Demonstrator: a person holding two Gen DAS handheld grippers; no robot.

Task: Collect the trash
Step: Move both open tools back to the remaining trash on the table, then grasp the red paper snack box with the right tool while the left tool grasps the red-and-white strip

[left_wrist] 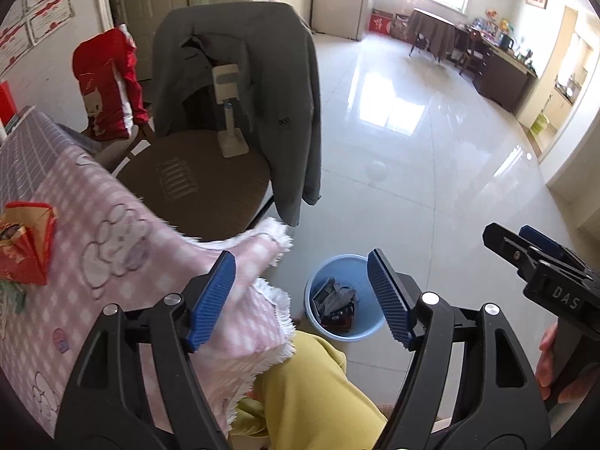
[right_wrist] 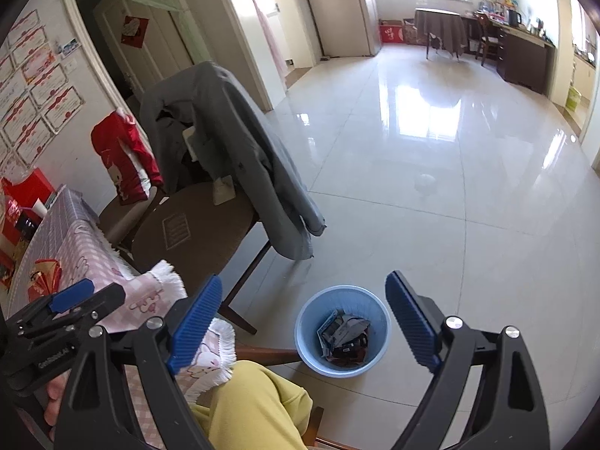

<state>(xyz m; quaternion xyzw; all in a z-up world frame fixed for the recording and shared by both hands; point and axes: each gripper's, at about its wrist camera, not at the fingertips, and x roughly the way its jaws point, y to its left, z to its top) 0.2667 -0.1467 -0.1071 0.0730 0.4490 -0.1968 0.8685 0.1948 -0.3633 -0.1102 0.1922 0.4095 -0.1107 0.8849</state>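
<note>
A: Pale tile, glossy, takes up most of the floor (right_wrist: 431, 195); it runs bare to the far window, so there seems to be no litter out there.

B: And the table (left_wrist: 56, 225)?

A: Near left, under a pink checked cloth whose fringed corner hangs over the edge. A red packet (left_wrist: 26, 243) lies on it at the far left. It could be trash not yet picked up, though the view is too warped there to be sure.

B: The chair (right_wrist: 195, 232) beside it?

A: Pulled in close to the table, with a grey jacket (right_wrist: 232, 150) draped over its back and a white stand on the seat. That looks like storage, not rubbish.

B: Where does the trash go?

A: Into the blue bin (right_wrist: 378, 307), which stands on the tile just right of the table corner, near the person's yellow-clad knee, within easy reach of a seated person. Crumpled wrappers (right_wrist: 345, 333) already lie in its bottom.

B: And the grippers?

A: Both hang above the bin. The left gripper (left_wrist: 302, 296) is spread with nothing between its pads, and the right gripper (right_wrist: 300, 322) is spread wider, also empty. I'd judge a drop is just done.
</note>
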